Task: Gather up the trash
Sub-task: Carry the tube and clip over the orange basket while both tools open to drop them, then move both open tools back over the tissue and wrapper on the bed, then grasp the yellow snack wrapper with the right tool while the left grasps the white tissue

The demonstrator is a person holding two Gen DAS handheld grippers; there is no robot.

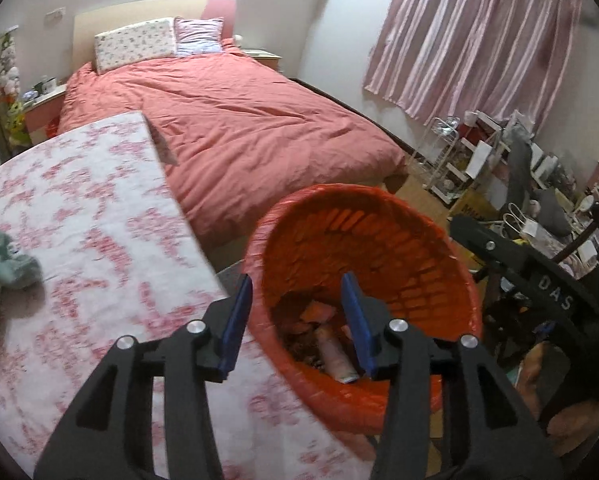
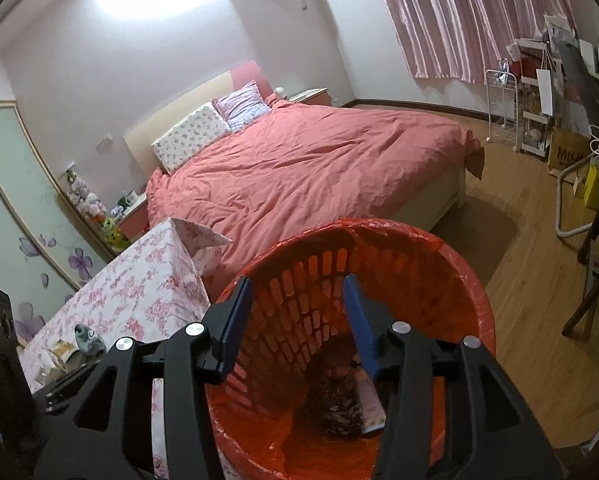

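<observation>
Hovering over the orange bin (image 1: 363,304), the left gripper (image 1: 297,320) points down into it with its blue pads standing apart and nothing caught between them. Same story from the other side: the right gripper (image 2: 299,320) hangs above the bin (image 2: 439,280) too, jaws parted, nothing in its grasp. Down at the bottom of the bin lies the trash: a pale tube-shaped wrapper (image 1: 337,354) beside a heap of brownish scraps (image 1: 299,340), and the right wrist view shows the same wrapper (image 2: 369,400) lying against the dark crumpled heap (image 2: 337,396). An orange bag lines the slotted bin and folds over its rim. Just beside the bin stands a table with a pink floral cloth (image 1: 79,208), and on it, well apart from the bin, sits a small grey object (image 1: 13,258). Beyond them spreads the bed with its coral duvet (image 1: 235,128).
</observation>
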